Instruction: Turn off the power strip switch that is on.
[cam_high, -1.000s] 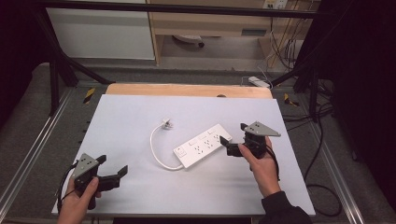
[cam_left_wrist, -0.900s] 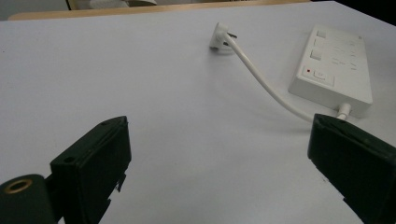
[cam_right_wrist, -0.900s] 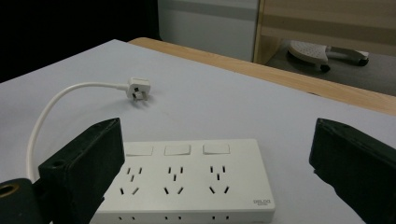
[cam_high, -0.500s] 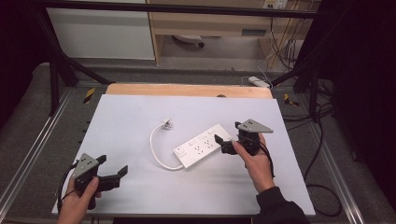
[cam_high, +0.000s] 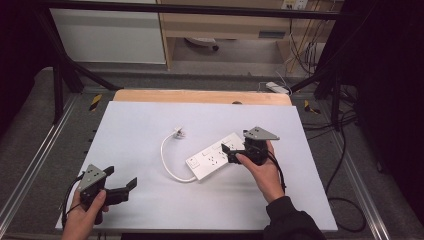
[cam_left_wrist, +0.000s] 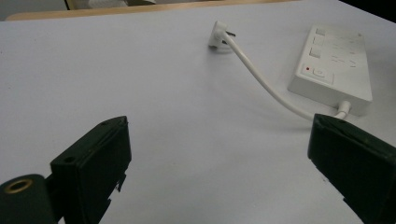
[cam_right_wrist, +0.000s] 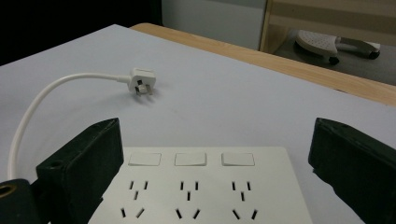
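- The left gripper (cam_high: 121, 189) sat at the near left corner of the white worktop (cam_high: 130, 125), held in the person's left hand (cam_high: 85, 217); its jaws stood wide apart with nothing between them, pointing across the worktop toward the right; a grey three-cornered plate lay on top of it.
- In the left gripper view, bare white surface lay between the two black jaws; the power strip's switch end showed well ahead at the upper right.
- A white cable (cam_high: 167, 162) curved in a loop left of the worktop's middle, running from the near left end of the strip up to a white plug (cam_high: 178, 133); the plug lay on its side on the worktop, apart from both grippers, its pins visible in the right gripper view (cam_right_wrist: 141, 80).
- The white power strip (cam_high: 212, 157) lay flat and at a slant just right of the middle, sockets facing up; it carried three rocker switches above rows of sockets in the right gripper view (cam_right_wrist: 196, 186).
- The right gripper (cam_high: 228, 153) was at the strip's far right end, held in the person's right hand (cam_high: 262, 170); its jaws stood wide open either side of the strip's end, gripping nothing; whether they touched the strip could not be told.
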